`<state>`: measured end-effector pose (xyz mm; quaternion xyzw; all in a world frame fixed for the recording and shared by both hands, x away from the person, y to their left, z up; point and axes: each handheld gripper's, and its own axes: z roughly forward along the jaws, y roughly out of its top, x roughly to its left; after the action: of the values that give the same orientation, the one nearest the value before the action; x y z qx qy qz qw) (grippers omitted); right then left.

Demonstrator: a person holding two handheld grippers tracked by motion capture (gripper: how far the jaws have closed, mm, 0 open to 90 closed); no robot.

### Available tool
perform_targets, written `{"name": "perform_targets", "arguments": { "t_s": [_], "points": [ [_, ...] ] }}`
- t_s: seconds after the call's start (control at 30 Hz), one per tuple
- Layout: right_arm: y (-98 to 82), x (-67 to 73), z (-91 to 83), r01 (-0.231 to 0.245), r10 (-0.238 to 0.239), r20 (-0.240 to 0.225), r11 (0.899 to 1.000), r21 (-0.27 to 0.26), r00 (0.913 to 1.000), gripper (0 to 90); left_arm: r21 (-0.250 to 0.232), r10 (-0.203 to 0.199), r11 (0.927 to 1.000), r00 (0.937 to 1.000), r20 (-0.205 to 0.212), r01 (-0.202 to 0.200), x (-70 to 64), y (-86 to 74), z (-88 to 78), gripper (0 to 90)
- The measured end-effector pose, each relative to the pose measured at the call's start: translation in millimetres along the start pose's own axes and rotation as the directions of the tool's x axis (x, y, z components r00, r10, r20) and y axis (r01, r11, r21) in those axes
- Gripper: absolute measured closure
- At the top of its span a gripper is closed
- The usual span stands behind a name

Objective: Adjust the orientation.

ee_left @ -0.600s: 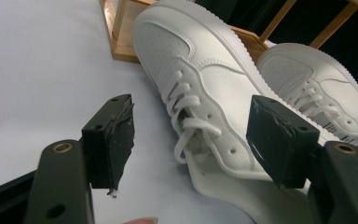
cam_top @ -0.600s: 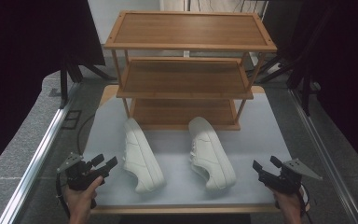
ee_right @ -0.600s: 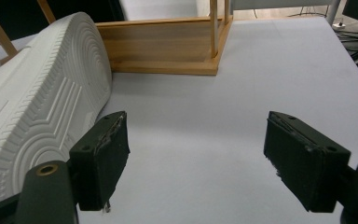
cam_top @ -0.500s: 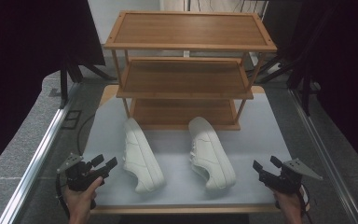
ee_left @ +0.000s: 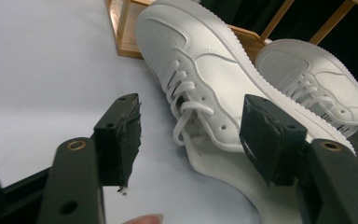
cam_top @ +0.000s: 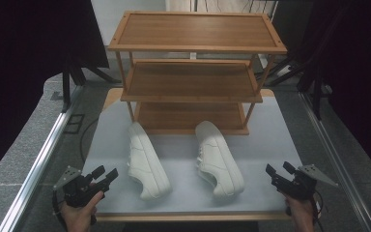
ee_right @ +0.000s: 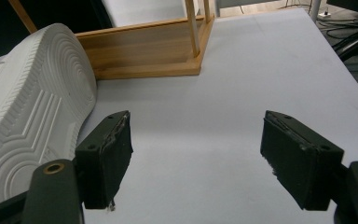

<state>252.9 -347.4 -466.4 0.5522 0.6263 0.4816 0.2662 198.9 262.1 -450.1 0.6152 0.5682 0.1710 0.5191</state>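
Observation:
Two white sneakers lie on their sides on the pale table (cam_top: 270,130), in front of a wooden three-shelf rack (cam_top: 193,48). The left sneaker (cam_top: 146,162) (ee_left: 200,74) shows its laces to my left gripper (cam_top: 105,175) (ee_left: 191,121), which is open near the front left corner, just short of the shoe. Farther off lies the right sneaker (cam_top: 219,158) (ee_left: 317,79). Its ribbed sole (ee_right: 28,121) faces my right gripper (cam_top: 276,170) (ee_right: 198,140). That gripper is open near the front right corner, with bare table between its pads.
The rack's bottom shelf (ee_right: 144,51) sits on the table right behind the shoes. A metal rail (cam_top: 38,164) runs along the table's left side and another (cam_top: 326,145) along the right. Dark curtains hang on both sides. A cable (cam_top: 84,135) lies left of the table.

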Motion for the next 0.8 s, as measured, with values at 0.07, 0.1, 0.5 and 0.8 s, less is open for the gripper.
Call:
{"name": "perform_targets", "arguments": {
  "t_s": [0.07,0.1,0.5,0.8],
  "points": [
    [0.9,0.5,1.5,-0.001,0.001,0.000,1.000,-0.002,1.0000,25.0,-0.002,0.002,1.0000,1.0000,-0.001,-0.002,-0.9,-0.9,-1.6,46.1],
    [1.0,0.8,2.3,0.000,0.000,0.000,1.000,-0.001,1.0000,25.0,0.002,0.010,0.9999,0.9999,-0.003,-0.010,-3.1,-3.4,-4.4,50.4],
    [0.0,3.5,4.5,-0.001,0.001,0.017,1.000,0.000,0.9999,25.6,0.139,0.024,0.9898,0.9989,0.041,-0.030,-25.6,-37.1,-4.2,81.7],
    [-2.7,1.7,2.3,-0.020,0.020,0.037,1.000,-0.002,0.9991,25.8,0.209,0.072,0.9735,0.9917,0.106,-0.093,-47.8,-35.0,22.6,85.4]
  ]
}}
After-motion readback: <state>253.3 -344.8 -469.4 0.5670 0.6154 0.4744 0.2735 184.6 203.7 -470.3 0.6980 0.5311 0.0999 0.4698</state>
